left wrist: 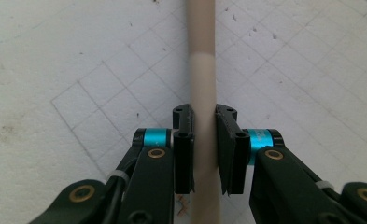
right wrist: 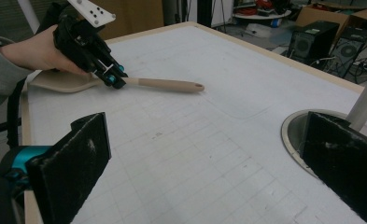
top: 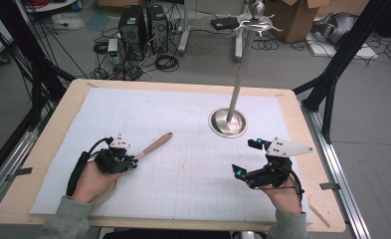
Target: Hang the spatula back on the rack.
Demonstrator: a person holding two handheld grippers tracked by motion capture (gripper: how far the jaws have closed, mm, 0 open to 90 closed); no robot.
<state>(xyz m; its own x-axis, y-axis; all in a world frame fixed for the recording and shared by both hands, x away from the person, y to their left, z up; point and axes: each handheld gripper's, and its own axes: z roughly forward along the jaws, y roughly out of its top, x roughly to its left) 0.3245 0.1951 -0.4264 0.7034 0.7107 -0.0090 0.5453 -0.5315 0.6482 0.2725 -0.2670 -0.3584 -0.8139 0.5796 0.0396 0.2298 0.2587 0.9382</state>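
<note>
A beige spatula [top: 153,145] lies flat on the white gridded mat [top: 183,109], its handle pointing toward the far right and its blade [top: 103,194] under the person's left hand. My left gripper [top: 132,162] is shut on the handle; in the left gripper view both pads [left wrist: 183,154] press the sides of the spatula handle [left wrist: 202,70]. The right gripper view shows the same grip on the spatula [right wrist: 167,85] from across the table, with the left gripper [right wrist: 112,77] low over the mat. My right gripper [top: 244,158] is open and empty at the near right, its jaws wide apart [right wrist: 209,154].
A tall metal pole stand with a round base [top: 228,122] rises from the mat's far right, just beyond my right gripper; the base [right wrist: 293,133] is beside the right jaw. Hooks [top: 255,22] crown the pole. The wooden table edge [top: 48,134] frames the mat.
</note>
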